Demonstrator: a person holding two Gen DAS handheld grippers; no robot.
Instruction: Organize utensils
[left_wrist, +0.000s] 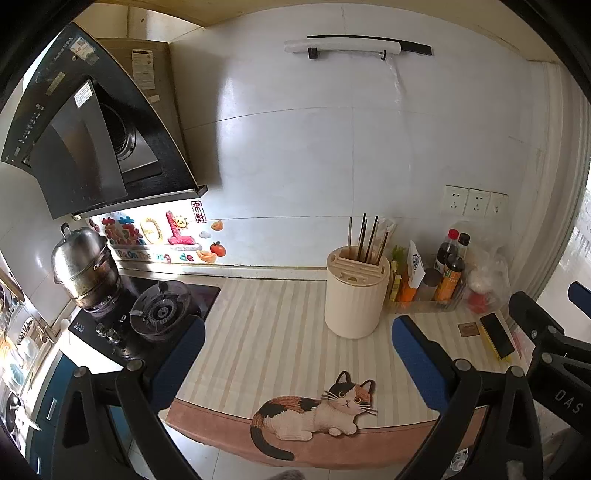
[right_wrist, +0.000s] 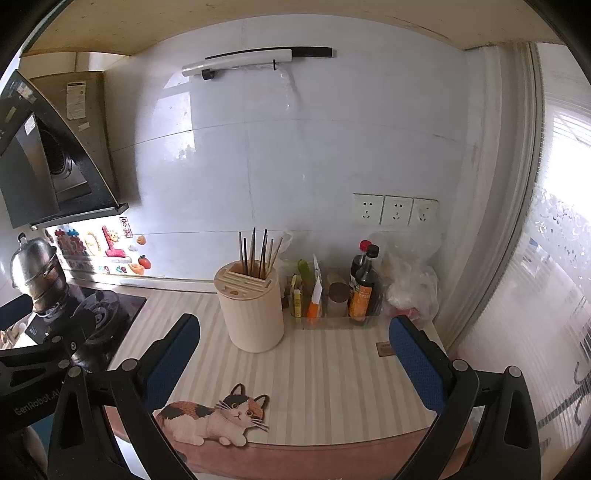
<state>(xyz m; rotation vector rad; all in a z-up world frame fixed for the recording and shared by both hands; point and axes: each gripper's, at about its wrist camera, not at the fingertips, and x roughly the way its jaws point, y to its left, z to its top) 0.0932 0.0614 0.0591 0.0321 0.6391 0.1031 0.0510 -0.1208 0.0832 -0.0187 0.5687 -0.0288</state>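
Observation:
A cream cylindrical utensil holder (left_wrist: 354, 295) stands on the striped counter mat (left_wrist: 273, 332), with several chopsticks (left_wrist: 367, 238) upright in its top slot. It also shows in the right wrist view (right_wrist: 253, 312), with the chopsticks (right_wrist: 258, 253). My left gripper (left_wrist: 297, 328) is open and empty, in front of and below the holder. My right gripper (right_wrist: 295, 328) is open and empty, with the holder between and beyond its blue fingers. The right gripper's body shows at the right edge of the left wrist view (left_wrist: 546, 343).
A clear tray of sauce bottles and packets (right_wrist: 332, 295) stands right of the holder, with a plastic bag (right_wrist: 410, 280) beside it. A phone (left_wrist: 496, 336) lies at the right. A gas stove (left_wrist: 162, 314) with a steel pot (left_wrist: 83, 266) is at the left. A cat picture (left_wrist: 314, 410) marks the mat's front edge.

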